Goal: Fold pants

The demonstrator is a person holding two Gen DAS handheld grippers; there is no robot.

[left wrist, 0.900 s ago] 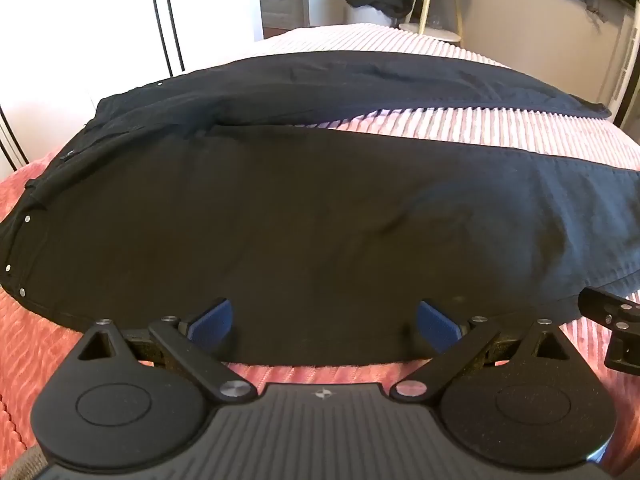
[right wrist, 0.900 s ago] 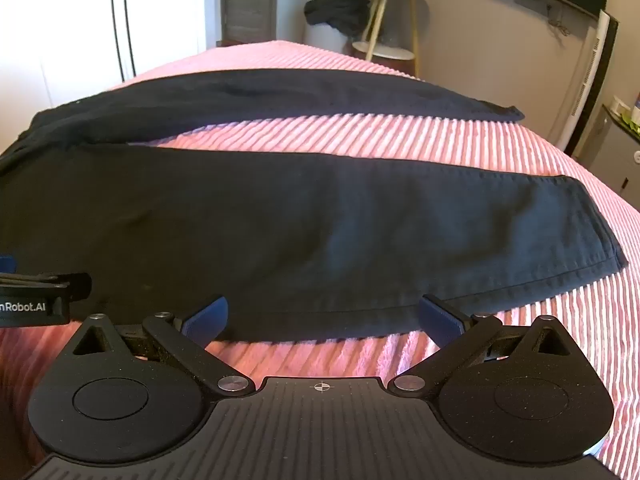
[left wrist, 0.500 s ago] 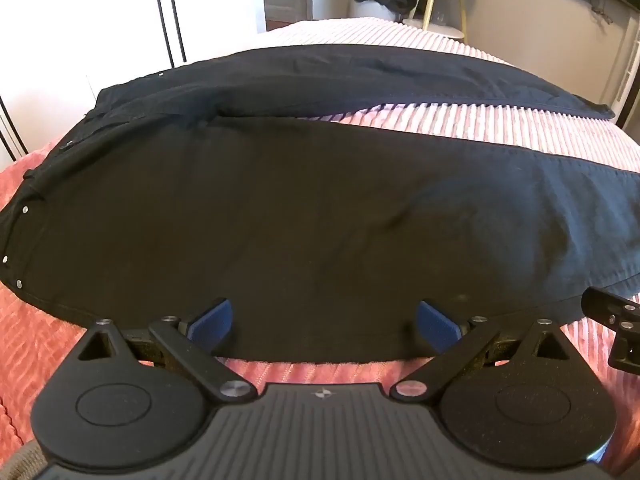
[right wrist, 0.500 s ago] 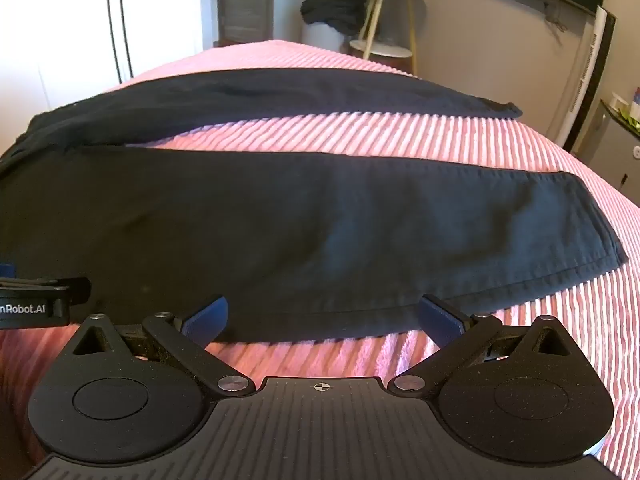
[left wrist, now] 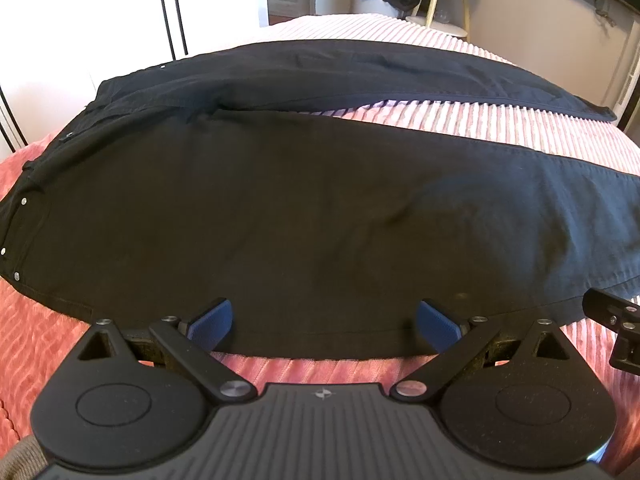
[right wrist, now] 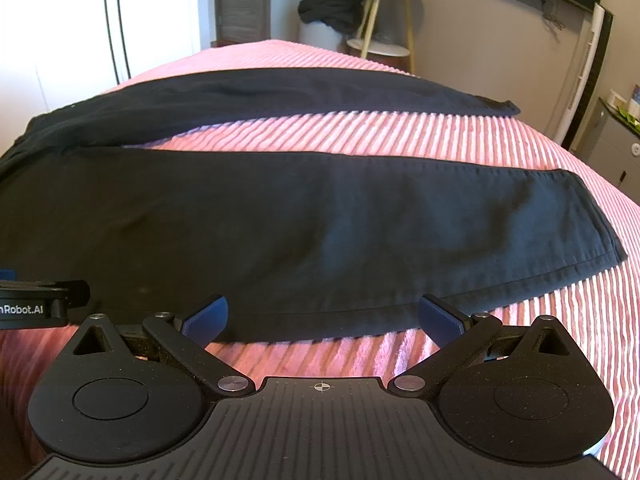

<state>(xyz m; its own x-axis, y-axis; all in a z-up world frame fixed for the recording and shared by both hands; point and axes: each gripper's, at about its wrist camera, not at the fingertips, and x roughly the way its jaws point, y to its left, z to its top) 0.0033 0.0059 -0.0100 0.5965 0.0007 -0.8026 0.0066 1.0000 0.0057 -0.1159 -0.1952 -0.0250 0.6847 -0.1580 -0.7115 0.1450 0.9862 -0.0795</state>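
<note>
A pink ribbed bedspread [right wrist: 500,140] carries the black pants [left wrist: 300,208] spread flat, legs running toward three o'clock, while at six o'clock the left gripper [left wrist: 324,322] and right gripper [right wrist: 322,318] hover over the near hem, jaws wide apart, empty.

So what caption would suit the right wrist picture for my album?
Open right gripper hovering at the near edge of black pants spread flat on a pink ribbed bedspread.

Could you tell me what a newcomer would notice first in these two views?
Black pants spread flat across a pink ribbed bedspread, legs apart in a V. Both open tongs, left and right, hover at the near leg's edge.
</note>
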